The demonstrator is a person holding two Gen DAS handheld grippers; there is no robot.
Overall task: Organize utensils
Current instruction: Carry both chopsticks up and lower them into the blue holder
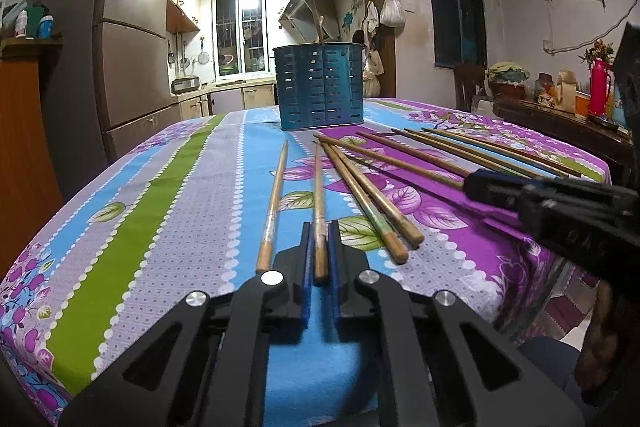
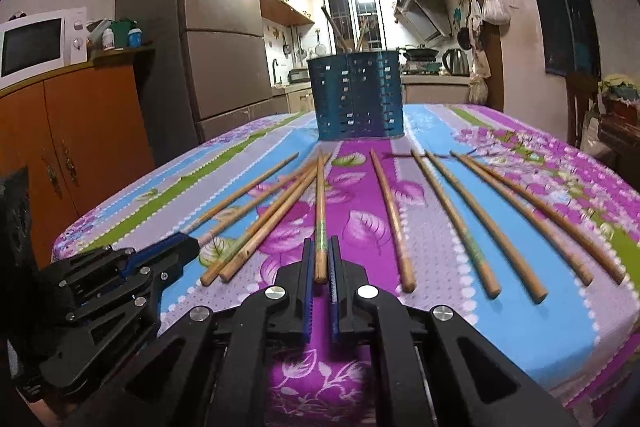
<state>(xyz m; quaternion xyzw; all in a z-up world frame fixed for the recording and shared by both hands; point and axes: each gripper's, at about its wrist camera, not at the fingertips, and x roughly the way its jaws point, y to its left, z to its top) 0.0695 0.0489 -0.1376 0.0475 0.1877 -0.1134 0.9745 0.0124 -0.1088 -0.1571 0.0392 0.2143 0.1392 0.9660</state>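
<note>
Between my left gripper (image 1: 320,251) jaws sits the thick end of one chopstick (image 1: 319,211), pinched narrowly so it lifts level. My right gripper (image 2: 320,259) clamps a second chopstick (image 2: 320,203) likewise, one per hand. Loose chopsticks (image 2: 456,215) fan across the floral tablecloth (image 2: 520,327), butts toward me for easy reach. Beyond stands the blue slotted utensil holder (image 2: 356,95), already holding a few, probably their destination.

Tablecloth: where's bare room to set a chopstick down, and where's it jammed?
Free: the green and grey stripes of the tablecloth left of the leftmost chopstick, and the strip beside the blue utensil holder. Crowded: the fan of chopsticks from centre to the right edge, where both claws work.
</note>
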